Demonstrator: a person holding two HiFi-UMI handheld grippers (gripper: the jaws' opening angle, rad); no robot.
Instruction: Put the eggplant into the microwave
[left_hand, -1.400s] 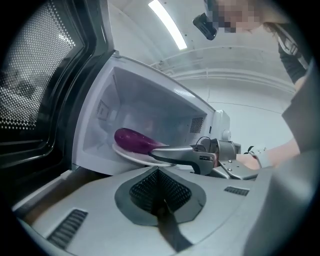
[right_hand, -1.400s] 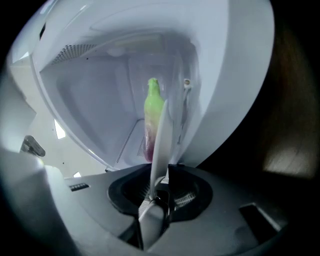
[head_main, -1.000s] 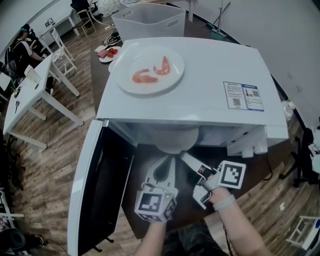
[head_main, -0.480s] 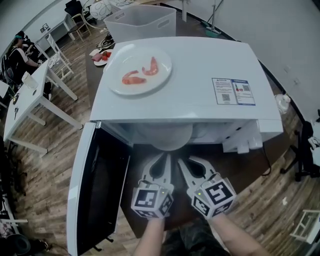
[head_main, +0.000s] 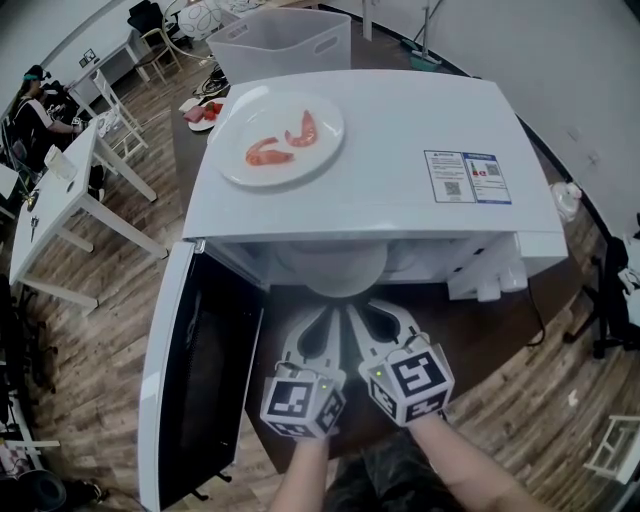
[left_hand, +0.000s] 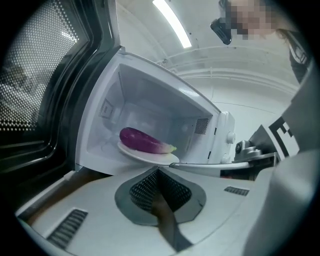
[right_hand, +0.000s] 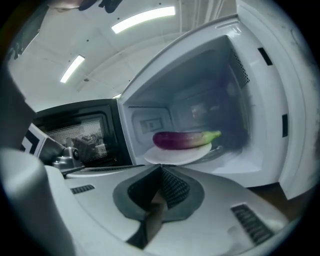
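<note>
Left gripper (left_hand: 158, 171) & right gripper (right_hand: 160, 169): jaws pressed together on both, nothing btwn them, side by side just in front of the microwave (head_main: 400, 130) mouth. Eggplant (right_hand: 184, 139) is already inside, lying on a white plate (right_hand: 165, 156) in the cavity, so prob. only the door (head_main: 190, 380) is left to do; it stands wide open at the left. Risks, IMO: the white plate seems to sit near the front lip, so a hard door swing could clip its rim & send the eggplant rolling. A slam could also jolt the shrimp plate (head_main: 250, 118) on top.
</note>
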